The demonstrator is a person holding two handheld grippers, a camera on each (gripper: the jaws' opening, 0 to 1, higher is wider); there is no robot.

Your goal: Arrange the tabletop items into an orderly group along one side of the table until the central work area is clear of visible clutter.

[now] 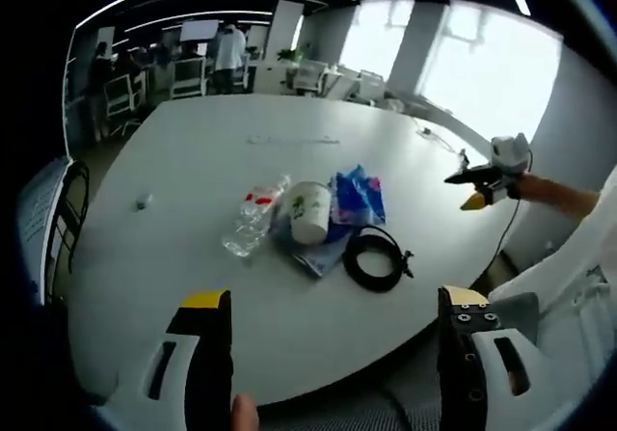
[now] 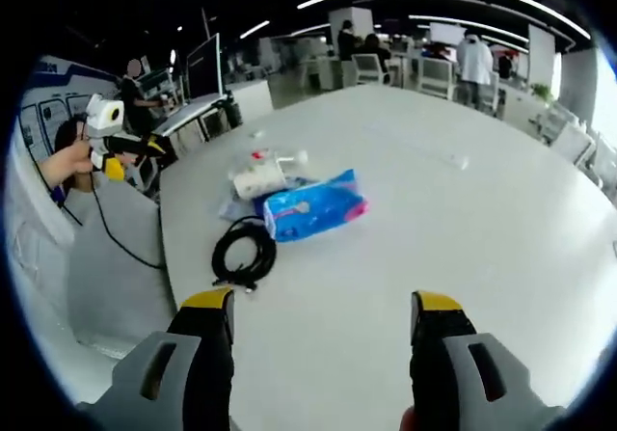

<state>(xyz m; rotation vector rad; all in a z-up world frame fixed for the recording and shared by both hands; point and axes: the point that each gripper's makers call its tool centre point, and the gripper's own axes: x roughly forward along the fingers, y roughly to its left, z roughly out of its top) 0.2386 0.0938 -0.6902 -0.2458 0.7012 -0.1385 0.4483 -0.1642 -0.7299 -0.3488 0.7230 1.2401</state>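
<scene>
A small heap lies on the white table: a clear plastic bottle with a red label on its side, a paper cup, a blue packet and a coiled black cable. My left gripper is open, short of the table's near edge, nothing between its jaws. My right gripper hovers off the table's right side. In the right gripper view, the cable, the blue packet, the cup and the bottle lie ahead-left of my open right gripper. The left gripper is at far left.
A bluish cloth lies under the cup. A tiny object sits alone on the table's left part, and a thin lead lies at the far right edge. Chairs, desks and several people stand beyond the table.
</scene>
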